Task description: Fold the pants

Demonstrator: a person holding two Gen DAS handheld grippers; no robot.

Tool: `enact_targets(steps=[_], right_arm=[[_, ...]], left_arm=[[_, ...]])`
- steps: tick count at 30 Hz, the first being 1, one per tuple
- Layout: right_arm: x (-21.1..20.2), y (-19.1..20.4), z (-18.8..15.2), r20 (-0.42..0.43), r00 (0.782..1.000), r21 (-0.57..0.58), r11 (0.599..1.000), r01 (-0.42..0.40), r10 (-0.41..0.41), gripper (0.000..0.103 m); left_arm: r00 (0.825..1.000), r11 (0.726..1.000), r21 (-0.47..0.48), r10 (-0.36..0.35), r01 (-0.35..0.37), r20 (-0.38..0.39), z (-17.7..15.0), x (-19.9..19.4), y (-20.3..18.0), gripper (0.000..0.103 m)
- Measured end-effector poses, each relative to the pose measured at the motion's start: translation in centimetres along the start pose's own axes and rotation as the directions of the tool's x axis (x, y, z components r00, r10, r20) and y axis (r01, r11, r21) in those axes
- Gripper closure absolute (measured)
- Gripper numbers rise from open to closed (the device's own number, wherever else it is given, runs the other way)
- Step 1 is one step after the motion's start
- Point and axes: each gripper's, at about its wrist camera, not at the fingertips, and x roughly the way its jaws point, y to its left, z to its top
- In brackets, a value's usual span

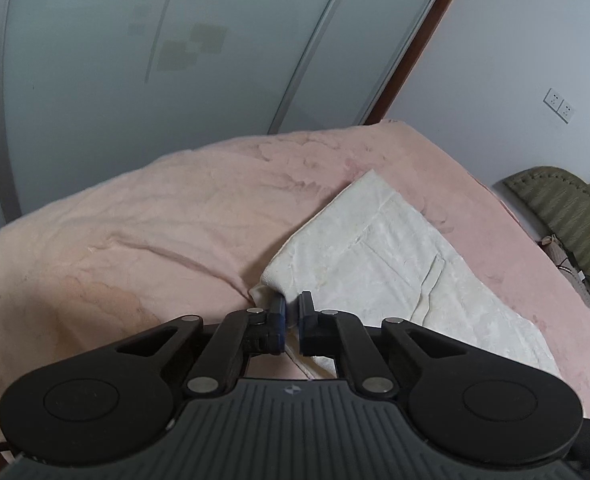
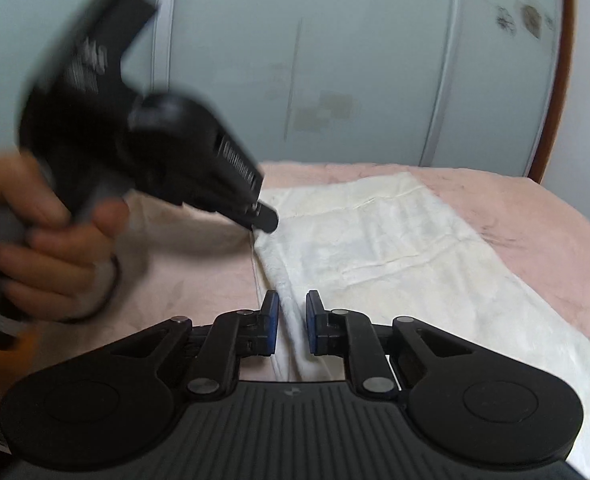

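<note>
A pink blanket (image 1: 143, 216) covers the bed, soft and lightly creased. Behind it stand frosted sliding wardrobe doors (image 1: 175, 40) with grey metal rails, faint square patches and small flower prints near the top. A brown wooden frame (image 1: 419, 44) edges the doors, and beside it is a white wall with two sockets (image 1: 559, 105). An olive padded headboard (image 1: 567, 208) shows at the far right of the left wrist view.

The white pants (image 1: 395, 264) lie flat on the blanket, folded lengthwise, seams and a pocket line visible.

The left gripper (image 1: 291, 320) points down at the near corner of the pants, its blue pads pinched together on a fold of the white cloth. From the right wrist view the same tool (image 2: 263, 216) appears blurred, held in a bare hand (image 2: 51, 248) with a dark band at the wrist, its tip on the cloth edge.

The right gripper (image 2: 292, 322) lies low over the pants edge, its pads close together with a raised ridge of white fabric clamped between them.

White print on the left tool's body is too blurred to read. A small logo sits on each ribbed gripper base.
</note>
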Motion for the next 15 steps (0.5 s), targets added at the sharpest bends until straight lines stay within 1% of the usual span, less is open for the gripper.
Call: enact_targets(steps=[2,4,6,8,9,11,12,14,15], right_arm=[[-2.6,-1.4,-0.6,0.029,0.999,0.066,0.997,0.036,-0.038,0.089],[-4.6,-3.2,-1.7,0.027,0.996,0.146,0.986,0.082,-0.087,0.089],[-5.2,-4.6,-3.3,-0.036,0.991,0.202,0.971,0.131,-0.126,0.089],[-5.0,-5.1,-5.5,-0.142,0.984,0.216,0.966,0.138,-0.109,0.09],[-5.7,-5.0,-6.4,-0.113,0.987,0.228,0.964,0.134,-0.11,0.09],[-7.7,-5.5,-7.1,-0.084,0.993,0.294,0.95,0.106,-0.084,0.089],[-8.9,-6.0,-7.3,-0.071,0.993,0.322,0.94,0.108,-0.089,0.089],[-11.6,-7.0,-8.0,-0.051,0.984,0.357,0.917,0.18,-0.173,0.089],[-13.0,-7.5,-8.6,-0.054,0.972,0.369,0.901,0.231,-0.227,0.089]], left_arm=[[1.0,1.0,0.009,0.008,-0.008,0.004,-0.1,0.2,-0.1,0.094],[1.0,1.0,0.024,0.02,-0.02,0.015,-0.2,0.3,-0.3,0.094],[0.999,0.998,0.051,0.04,-0.042,0.037,-0.6,0.0,-0.9,0.094],[0.997,0.995,0.074,0.057,-0.061,0.054,-0.9,0.0,-1.4,0.094],[0.997,0.995,0.078,0.059,-0.063,0.054,-0.9,0.1,-1.5,0.094],[0.996,0.994,0.08,0.066,-0.07,0.052,-0.9,0.0,-1.6,0.094],[0.996,0.994,0.083,0.072,-0.077,0.052,-0.8,0.0,-1.6,0.093],[0.995,0.992,0.09,0.085,-0.09,0.055,-0.8,0.1,-1.9,0.093],[0.994,0.991,0.095,0.092,-0.098,0.059,-0.8,0.1,-2.0,0.093]])
